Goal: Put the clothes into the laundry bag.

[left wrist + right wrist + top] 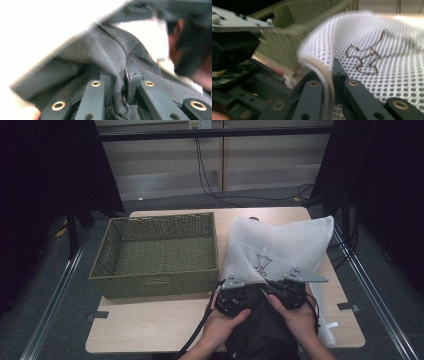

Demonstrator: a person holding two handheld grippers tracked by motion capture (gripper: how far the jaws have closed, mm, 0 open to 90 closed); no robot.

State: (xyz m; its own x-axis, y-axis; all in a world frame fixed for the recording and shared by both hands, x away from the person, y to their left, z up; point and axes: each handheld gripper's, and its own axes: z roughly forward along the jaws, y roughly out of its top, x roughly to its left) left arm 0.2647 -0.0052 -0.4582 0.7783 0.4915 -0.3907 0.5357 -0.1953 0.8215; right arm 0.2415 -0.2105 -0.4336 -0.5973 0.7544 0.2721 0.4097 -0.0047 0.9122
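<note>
A white mesh bag (287,240) with a brown stitched figure lies on the right half of the table. A black garment (260,327) lies at its near opening, between the person's hands. My left gripper (234,296) is shut on a fold of that dark cloth (105,47), which bunches between its jaws (122,82). Just to the right, my right gripper (289,292) is shut on the bag's corded rim (325,72), and the mesh (387,50) spreads beyond it. The two grippers sit close together at the bag's mouth. The left gripper's body (234,50) shows blurred in the right gripper view.
An olive woven basket (155,284) stands on the table's left half, right beside the bag, and also shows behind the mesh (294,15). The wooden table (150,325) ends close in front of the hands. Black curtains and cables stand beyond the far edge.
</note>
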